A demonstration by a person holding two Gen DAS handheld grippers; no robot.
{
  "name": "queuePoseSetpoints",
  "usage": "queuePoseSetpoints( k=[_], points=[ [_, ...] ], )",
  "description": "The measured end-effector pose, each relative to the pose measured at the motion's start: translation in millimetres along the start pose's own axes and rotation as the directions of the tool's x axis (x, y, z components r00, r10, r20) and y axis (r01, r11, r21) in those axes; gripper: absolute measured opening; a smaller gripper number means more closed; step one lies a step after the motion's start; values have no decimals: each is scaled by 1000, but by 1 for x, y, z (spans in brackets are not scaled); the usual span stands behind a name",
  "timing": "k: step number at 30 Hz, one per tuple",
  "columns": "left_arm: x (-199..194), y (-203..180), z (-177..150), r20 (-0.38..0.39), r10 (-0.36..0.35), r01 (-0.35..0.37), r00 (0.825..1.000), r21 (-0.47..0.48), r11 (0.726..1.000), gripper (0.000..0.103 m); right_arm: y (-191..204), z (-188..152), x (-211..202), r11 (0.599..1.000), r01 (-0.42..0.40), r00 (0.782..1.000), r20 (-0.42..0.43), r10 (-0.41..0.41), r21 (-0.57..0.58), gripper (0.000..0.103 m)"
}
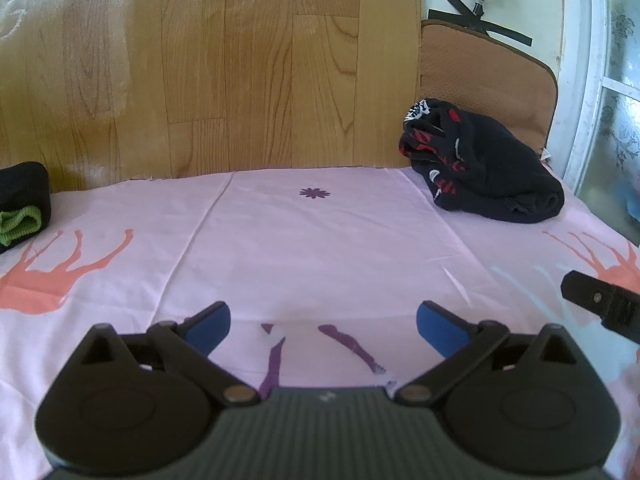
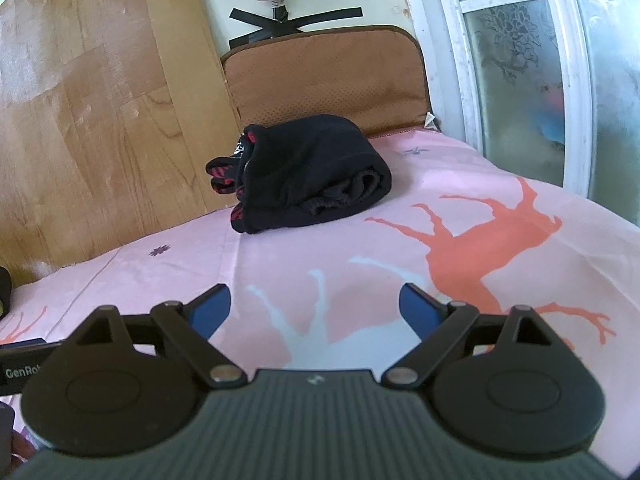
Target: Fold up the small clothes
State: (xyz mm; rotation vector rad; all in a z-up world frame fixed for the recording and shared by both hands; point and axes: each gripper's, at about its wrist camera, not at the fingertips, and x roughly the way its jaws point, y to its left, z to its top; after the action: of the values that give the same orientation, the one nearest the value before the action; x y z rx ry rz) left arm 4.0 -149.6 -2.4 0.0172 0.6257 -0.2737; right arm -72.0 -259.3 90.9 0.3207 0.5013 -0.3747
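black-and-green bundle (image 1: pixel 22 204) cut off at left edge

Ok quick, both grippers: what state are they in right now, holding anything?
Left gripper: open, jaws wide, nothing between them, only the pink sheet below.
Right gripper: open, holding nothing.

Black hand-held gripper (image 1: pixel 323 330), blue pads (image 1: pixel 438 326)
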Motion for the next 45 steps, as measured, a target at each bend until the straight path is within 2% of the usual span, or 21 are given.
queuePoseSetpoints(
  k=[9,26,45],
  points=[
    [-7,-3,0,27,-12,12,1000,23,1000,103,-1,0,0,1000,1,1000,4,-1,13,93],
    [-13,-1,1,31,-52,51,998,33,998,103,-3,1,2,1000,-7,1000,-8,7,23,93],
    [-12,-5,0,25,-39,38,999,58,998,103,-4,2,4,1000,-17,1000,-22,18,19,93]
  ],
)
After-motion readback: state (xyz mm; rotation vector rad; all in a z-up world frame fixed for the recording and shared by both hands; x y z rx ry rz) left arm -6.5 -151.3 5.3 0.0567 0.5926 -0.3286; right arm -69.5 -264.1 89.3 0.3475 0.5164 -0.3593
